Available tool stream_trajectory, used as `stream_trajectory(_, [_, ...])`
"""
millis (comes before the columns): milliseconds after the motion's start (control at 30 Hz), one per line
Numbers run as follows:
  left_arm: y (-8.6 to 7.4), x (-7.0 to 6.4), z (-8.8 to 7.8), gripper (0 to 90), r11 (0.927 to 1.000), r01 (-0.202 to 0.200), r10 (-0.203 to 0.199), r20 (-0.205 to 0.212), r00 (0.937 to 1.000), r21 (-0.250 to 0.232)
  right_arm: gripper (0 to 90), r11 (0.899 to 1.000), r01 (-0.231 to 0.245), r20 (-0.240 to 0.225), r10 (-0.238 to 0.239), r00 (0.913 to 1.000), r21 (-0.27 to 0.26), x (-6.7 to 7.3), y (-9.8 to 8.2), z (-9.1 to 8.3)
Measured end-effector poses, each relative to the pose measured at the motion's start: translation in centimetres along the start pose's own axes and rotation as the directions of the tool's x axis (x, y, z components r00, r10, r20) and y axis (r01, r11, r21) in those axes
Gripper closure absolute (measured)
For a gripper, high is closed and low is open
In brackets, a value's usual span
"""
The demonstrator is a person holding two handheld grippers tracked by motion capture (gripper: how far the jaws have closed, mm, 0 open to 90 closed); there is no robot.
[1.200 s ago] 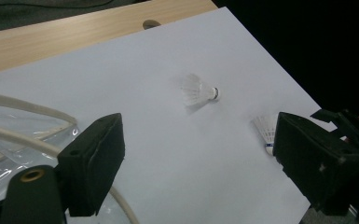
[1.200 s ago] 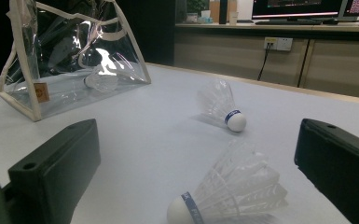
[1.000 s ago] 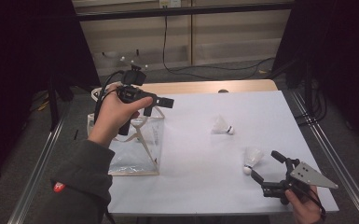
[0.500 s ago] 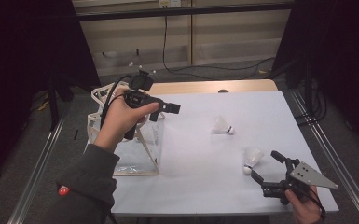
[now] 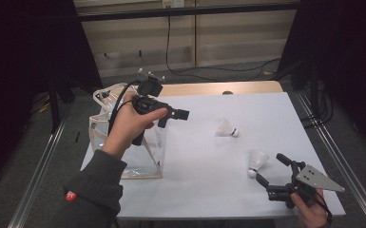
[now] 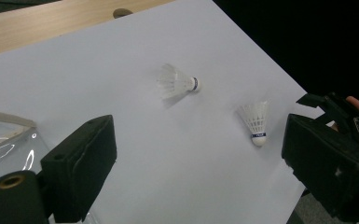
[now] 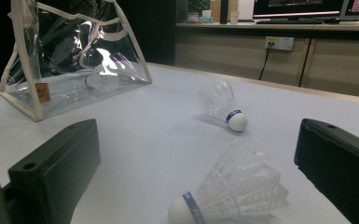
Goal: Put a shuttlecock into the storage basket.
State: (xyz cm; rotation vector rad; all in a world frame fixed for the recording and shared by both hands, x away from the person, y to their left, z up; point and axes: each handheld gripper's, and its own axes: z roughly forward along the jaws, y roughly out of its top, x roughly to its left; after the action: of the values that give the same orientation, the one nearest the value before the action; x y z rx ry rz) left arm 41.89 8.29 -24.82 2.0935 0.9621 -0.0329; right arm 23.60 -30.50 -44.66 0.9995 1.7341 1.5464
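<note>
High view: my left gripper (image 5: 173,114) held above clear bag (image 5: 123,147), jaws apart, empty. My right gripper (image 5: 272,171) spread wide beside near shuttlecock (image 5: 256,161); far shuttlecock (image 5: 227,128) mid-table. Judged step: pick-up approach. Next: straddle cork, close.

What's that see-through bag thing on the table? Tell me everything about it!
The clear plastic bag stands upright at the table's left side, near the edge. Its walls are shiny and see-through, with cream trim along the edges and a small brown tag low on one side. Its top is open. In the right gripper view, a shuttlecock appears to lie inside it. The person's left hand hangs above it, not touching as far as I can tell.
</note>
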Motion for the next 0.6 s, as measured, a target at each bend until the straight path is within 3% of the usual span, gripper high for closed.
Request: stream_trajectory(600, [-0.8,-0.8,1.6,8.6,0.9993,-0.035,0.035,0.018,0.9992,0.015,0.1,1.000,-0.003,-0.005,0.003,1.0000,0.009,-0.1,0.0,0.0])
